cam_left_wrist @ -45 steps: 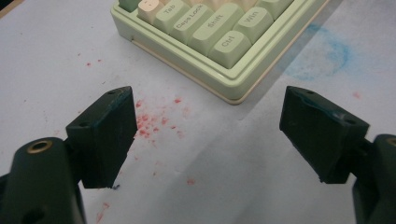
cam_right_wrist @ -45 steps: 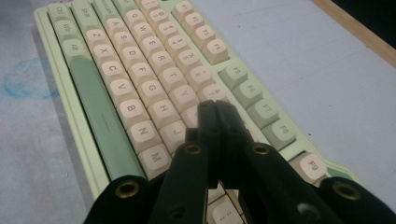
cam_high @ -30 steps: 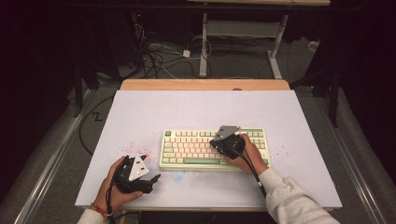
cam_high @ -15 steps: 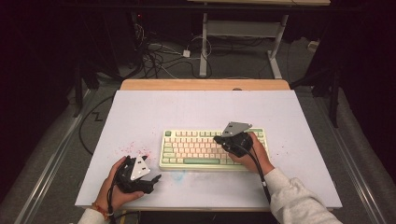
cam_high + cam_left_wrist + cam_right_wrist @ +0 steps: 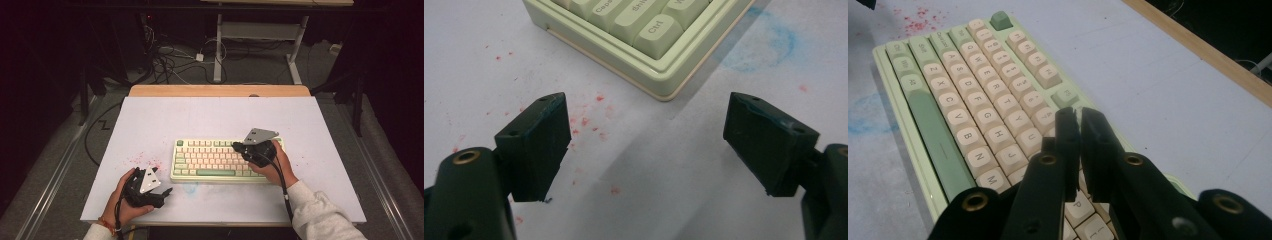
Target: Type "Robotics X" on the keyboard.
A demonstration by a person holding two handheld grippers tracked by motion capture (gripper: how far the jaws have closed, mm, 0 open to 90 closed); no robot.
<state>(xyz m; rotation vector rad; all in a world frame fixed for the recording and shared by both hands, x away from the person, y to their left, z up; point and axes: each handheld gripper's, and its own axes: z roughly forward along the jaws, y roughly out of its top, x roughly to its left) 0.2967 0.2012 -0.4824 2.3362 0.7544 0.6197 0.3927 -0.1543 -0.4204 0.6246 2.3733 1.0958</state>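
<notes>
A pale green keyboard [image 5: 210, 160] with cream keys lies on the white table [image 5: 200, 115]. My right gripper [image 5: 235, 146] hovers over the keyboard's right end and points left along the key rows [image 5: 973, 100]. In the right gripper view its jaws [image 5: 1079, 112] stand almost together. They have just been opening to a thin slit, with nothing between them. My left gripper [image 5: 167, 191] rests low on the table at the front left. Its jaws [image 5: 646, 107] are wide open and empty, aimed at the keyboard's near left corner [image 5: 659, 75].
Red specks [image 5: 145, 161] dot the table left of the keyboard, and a faint blue smudge [image 5: 189, 188] lies in front of it. A wooden strip [image 5: 220, 90] runs along the table's far edge. Cables [image 5: 170, 60] and a desk frame [image 5: 260, 35] lie on the floor behind.
My right gripper has lifted a little and drifted right over the keyboard's right end. The left gripper has stayed where it was.
</notes>
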